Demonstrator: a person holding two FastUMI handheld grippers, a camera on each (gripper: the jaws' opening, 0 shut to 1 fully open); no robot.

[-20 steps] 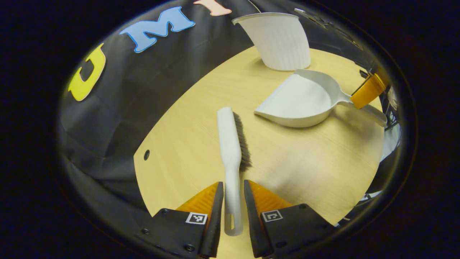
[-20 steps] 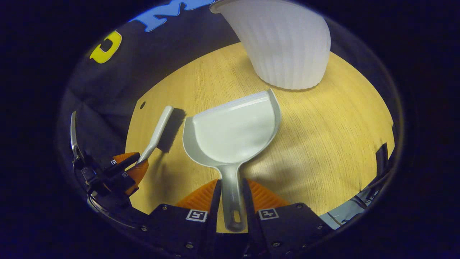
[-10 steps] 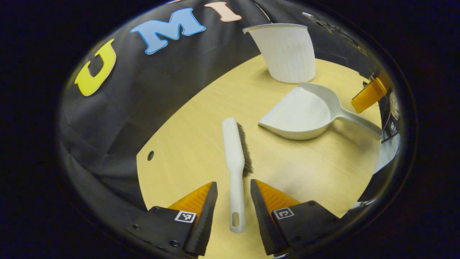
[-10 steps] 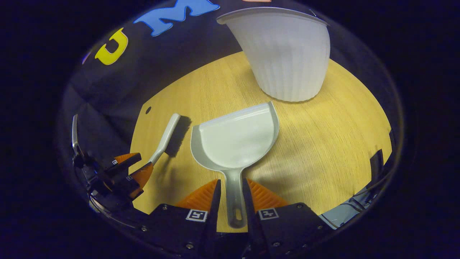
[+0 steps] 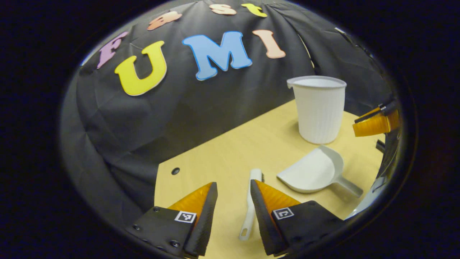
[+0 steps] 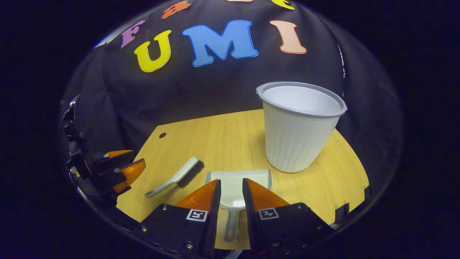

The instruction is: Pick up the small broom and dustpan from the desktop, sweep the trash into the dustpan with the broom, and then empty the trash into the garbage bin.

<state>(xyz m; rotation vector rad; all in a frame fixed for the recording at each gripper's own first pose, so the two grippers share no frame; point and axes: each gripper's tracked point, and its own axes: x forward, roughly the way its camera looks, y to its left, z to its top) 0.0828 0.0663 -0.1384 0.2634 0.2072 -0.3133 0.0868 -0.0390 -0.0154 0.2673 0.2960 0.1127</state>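
The white broom lies flat on the wooden table, below my left gripper and partly hidden behind its right finger. That gripper hangs open above the table and holds nothing. The white dustpan rests on the table under my right gripper, its handle showing between the two fingers, which stand a little apart and well above it. In the right gripper view the broom lies left of the dustpan, with the left gripper beyond it. The dustpan lies right of the broom.
A white ribbed garbage bin stands upright on the table behind the dustpan, and the bin is at the back right in the left gripper view. The right gripper is at that view's right edge. The black wall closes the far side.
Both grippers have lifted up and back from the table. The left jaws opened off the broom handle. The broom and dustpan stay flat on the table.
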